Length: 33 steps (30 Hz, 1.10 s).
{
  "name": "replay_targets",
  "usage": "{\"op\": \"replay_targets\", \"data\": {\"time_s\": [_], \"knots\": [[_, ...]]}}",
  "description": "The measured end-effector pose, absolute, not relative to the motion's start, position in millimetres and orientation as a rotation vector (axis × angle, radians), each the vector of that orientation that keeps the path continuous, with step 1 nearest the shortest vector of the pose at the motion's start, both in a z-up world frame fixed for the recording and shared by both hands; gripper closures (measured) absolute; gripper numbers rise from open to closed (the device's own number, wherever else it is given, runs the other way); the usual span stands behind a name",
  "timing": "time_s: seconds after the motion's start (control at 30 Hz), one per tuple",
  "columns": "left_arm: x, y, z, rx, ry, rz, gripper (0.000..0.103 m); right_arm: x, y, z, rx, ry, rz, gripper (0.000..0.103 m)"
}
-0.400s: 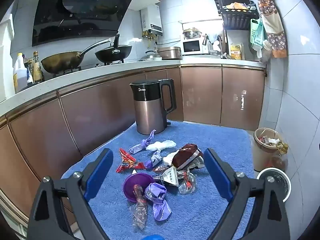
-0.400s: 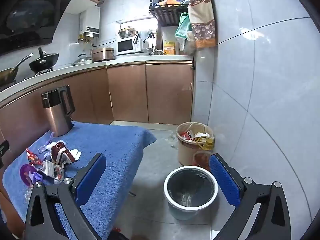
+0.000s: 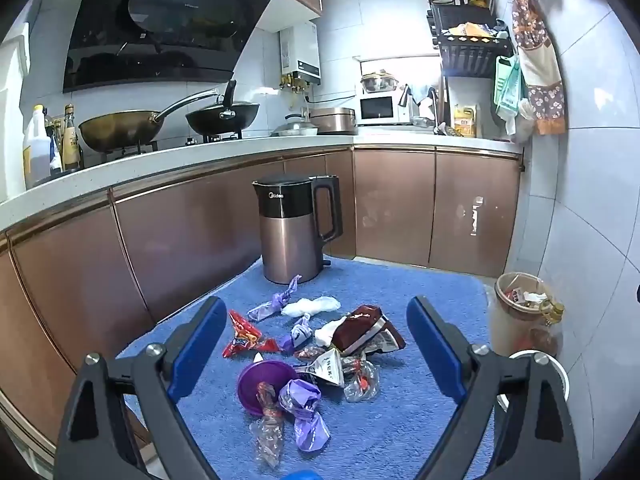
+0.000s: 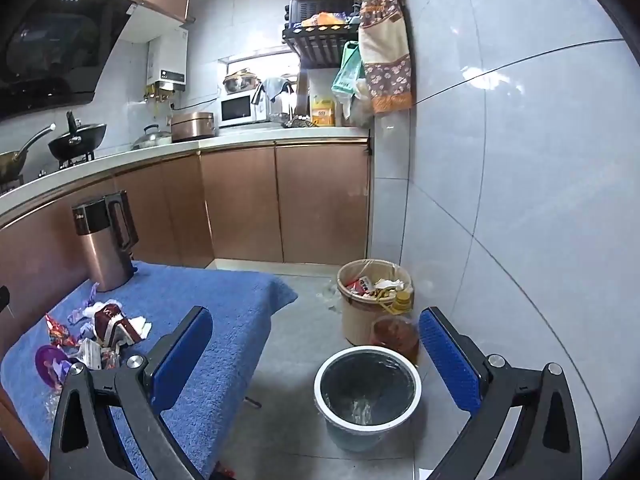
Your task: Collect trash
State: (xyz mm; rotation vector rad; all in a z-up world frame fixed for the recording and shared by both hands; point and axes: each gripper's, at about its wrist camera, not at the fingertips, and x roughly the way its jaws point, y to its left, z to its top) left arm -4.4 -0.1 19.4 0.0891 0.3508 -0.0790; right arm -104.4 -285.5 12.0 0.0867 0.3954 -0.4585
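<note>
Trash [image 3: 320, 356] sits dead ahead of your left hand-held gripper [image 3: 316, 344], jaws wide, empty; right hand-held gripper [image 4: 316, 352], also open, faces the bin [image 4: 368, 390].

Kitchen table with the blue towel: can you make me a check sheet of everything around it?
Surface: blue towel covers the table, no bare top showing.
Job's things: candy wrappers, a purple lid, a dark red packet and white tissue lie scattered; an empty bin stands on the floor beside a fuller beige bin.
Clutter: kettle upright on the towel.
Grippers: left gripper open over the trash; right gripper open, holding nothing.
Cables: nothing seen.
Surroundings: cabinets, two woks, microwave.
</note>
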Motion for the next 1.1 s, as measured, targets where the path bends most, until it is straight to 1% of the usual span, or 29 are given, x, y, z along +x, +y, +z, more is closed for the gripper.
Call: {"op": "replay_targets", "data": {"time_s": [0.9, 1.1], "knots": [[2.9, -5.6, 27.7, 0.08, 0.368, -0.167, 0.011, -118.8, -298.5, 17.8, 0.1, 0.29, -0.49, 0.0], [6.7, -9.9, 25.5, 0.094, 0.371, -0.182, 0.011, -116.2, -300.2, 16.2, 0.134, 0.319, -0.468, 0.0]]}}
